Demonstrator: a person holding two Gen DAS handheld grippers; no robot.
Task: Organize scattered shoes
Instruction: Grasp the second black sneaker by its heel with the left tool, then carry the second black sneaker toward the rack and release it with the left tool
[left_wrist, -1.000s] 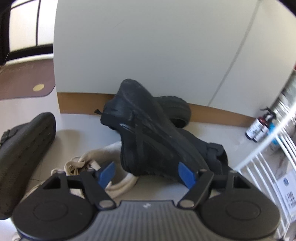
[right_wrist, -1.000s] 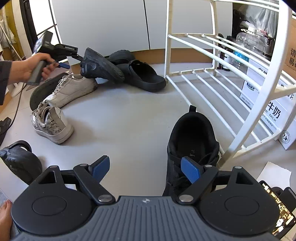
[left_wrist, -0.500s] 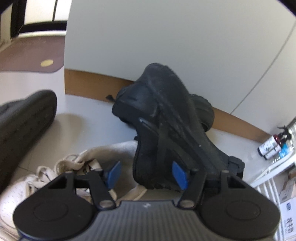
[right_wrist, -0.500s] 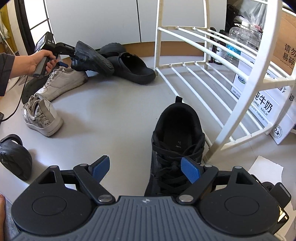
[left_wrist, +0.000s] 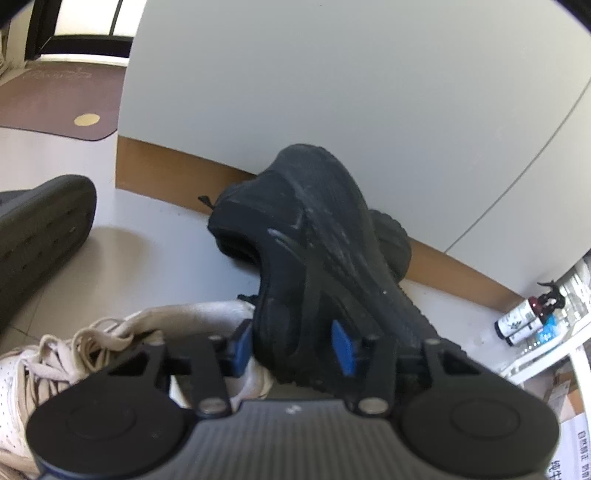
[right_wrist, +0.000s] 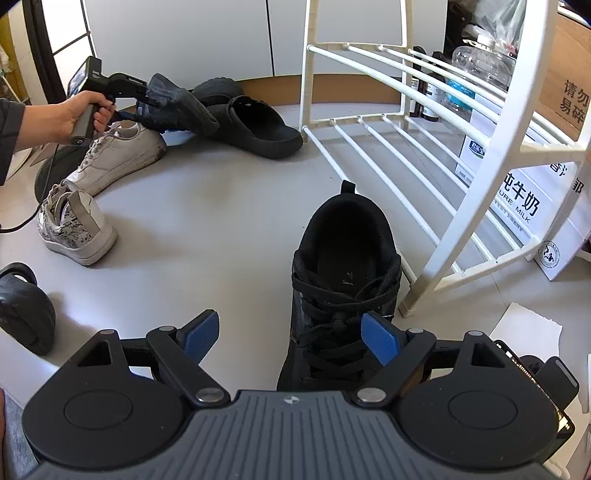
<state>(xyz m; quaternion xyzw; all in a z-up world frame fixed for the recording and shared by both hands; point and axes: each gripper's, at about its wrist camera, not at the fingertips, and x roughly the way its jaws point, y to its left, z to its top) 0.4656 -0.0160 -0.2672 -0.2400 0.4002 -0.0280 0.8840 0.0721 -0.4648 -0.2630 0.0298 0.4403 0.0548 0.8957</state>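
In the left wrist view the left gripper is clamped on the black sneaker, tilted sole-up over the white sneaker, the baseboard close behind. In the right wrist view the right gripper gapes wide, empty, over the laced black shoe, beside the white rack; bare floor lies leftward.

White cardboard milk carton behind the white wire shoe rack: "牛奶", "URE MILK". Brown cardboard box above the carton: "请勿", "易碎".
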